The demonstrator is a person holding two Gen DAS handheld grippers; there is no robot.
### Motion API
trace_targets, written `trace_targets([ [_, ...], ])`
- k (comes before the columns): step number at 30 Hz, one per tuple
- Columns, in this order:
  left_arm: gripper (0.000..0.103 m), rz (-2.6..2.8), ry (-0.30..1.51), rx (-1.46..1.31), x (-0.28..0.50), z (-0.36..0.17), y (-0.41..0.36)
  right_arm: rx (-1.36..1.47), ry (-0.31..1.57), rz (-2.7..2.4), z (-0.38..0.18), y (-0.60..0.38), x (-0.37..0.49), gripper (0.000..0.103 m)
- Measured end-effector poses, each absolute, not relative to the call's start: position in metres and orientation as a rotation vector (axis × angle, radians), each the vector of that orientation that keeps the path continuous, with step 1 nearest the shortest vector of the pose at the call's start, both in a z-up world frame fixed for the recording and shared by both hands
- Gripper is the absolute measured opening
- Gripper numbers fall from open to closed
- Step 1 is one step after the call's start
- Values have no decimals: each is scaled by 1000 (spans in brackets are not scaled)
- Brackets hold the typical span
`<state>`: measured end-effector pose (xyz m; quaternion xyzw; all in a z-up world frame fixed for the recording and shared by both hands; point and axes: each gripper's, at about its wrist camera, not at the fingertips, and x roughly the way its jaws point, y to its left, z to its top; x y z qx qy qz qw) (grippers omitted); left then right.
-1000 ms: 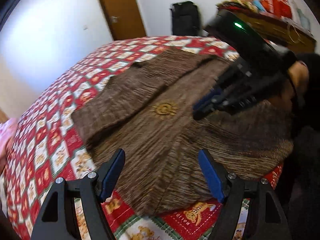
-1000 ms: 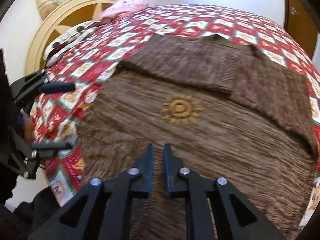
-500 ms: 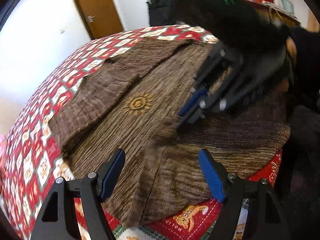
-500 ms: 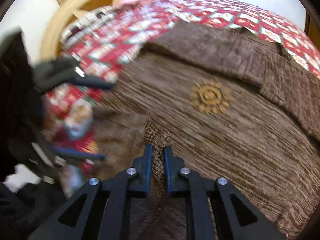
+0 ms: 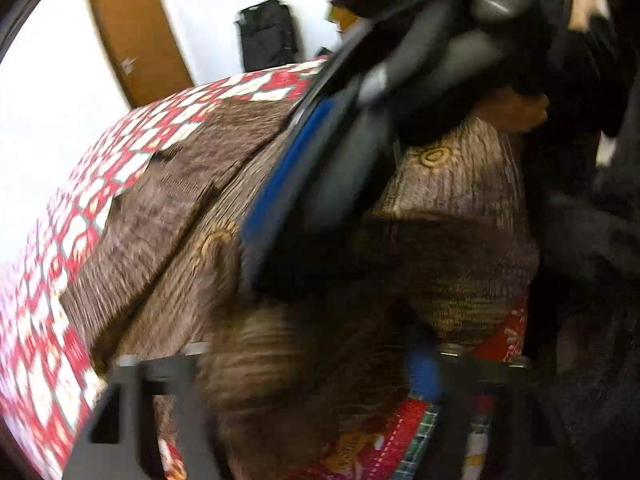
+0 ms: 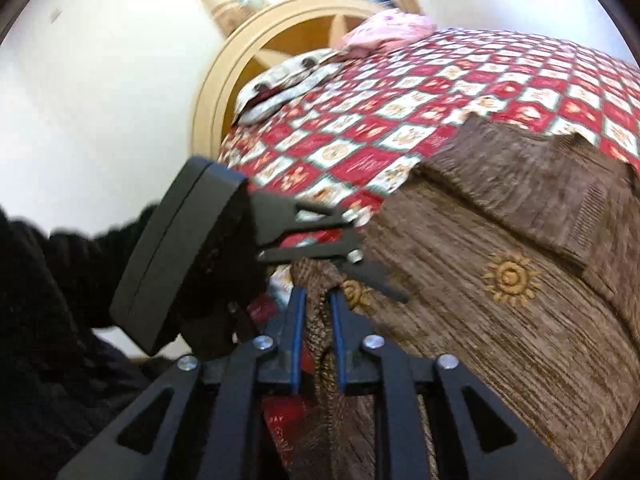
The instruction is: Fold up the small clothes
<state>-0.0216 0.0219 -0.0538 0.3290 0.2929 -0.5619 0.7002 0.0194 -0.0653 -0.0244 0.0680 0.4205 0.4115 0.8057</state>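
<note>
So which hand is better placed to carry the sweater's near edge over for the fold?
Right. The right gripper already pinches the brown sweater hem, lifted off the quilt. The left gripper is closing with fabric between its fingers, its grip not yet clear.

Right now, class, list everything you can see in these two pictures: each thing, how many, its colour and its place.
Brown knitted sweater with sun motifs: one, spread on the bed, near edge lifted.
Red-and-white patterned bedspread: one, covering the bed.
Pink cloth: one, at the bed's far end.
Cream round wooden headboard: one, behind the bed.
Brown wooden door: one, far wall.
Black bag: one, against the wall.
Right claw: black with blue pads, pinching the sweater's edge.
Left claw: black, closing over the same edge.
</note>
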Motion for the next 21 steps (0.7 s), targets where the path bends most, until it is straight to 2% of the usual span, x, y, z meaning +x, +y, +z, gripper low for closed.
trace_targets([
  [1, 30, -1229, 684, 683, -16, -54, 25, 196, 884, 855, -23, -76, 20, 20],
  [3, 21, -1185, 768, 526, 0, -56, 32, 302, 857, 804, -17, -99, 19, 32],
  [4, 13, -1181, 790, 469, 5, -55, 34, 346, 835, 771, -14, -109, 19, 44],
  [5, 11, -1174, 808, 411, 8, -54, 37, 392, 799, 721, -11, -125, 17, 53],
  [7, 11, -1174, 803, 345, 9, -51, 39, 450, 743, 610, -4, -153, 11, 55],
  [11, 11, -1097, 744, 511, -1, -56, 27, 575, 676, 437, 6, -210, -12, 55],
  [15, 12, -1132, 772, 485, 14, -56, 27, 579, 647, 355, 13, -229, -33, 61],
  [17, 25, -1123, 773, 507, 21, -55, 23, 574, 653, 338, 12, -229, -37, 61],
  [19, 66, -1112, 749, 553, 25, -57, 16, 572, 666, 331, 10, -227, -38, 61],
  [21, 72, -1108, 727, 582, 24, -58, 12, 574, 677, 329, 7, -225, -37, 61],
])
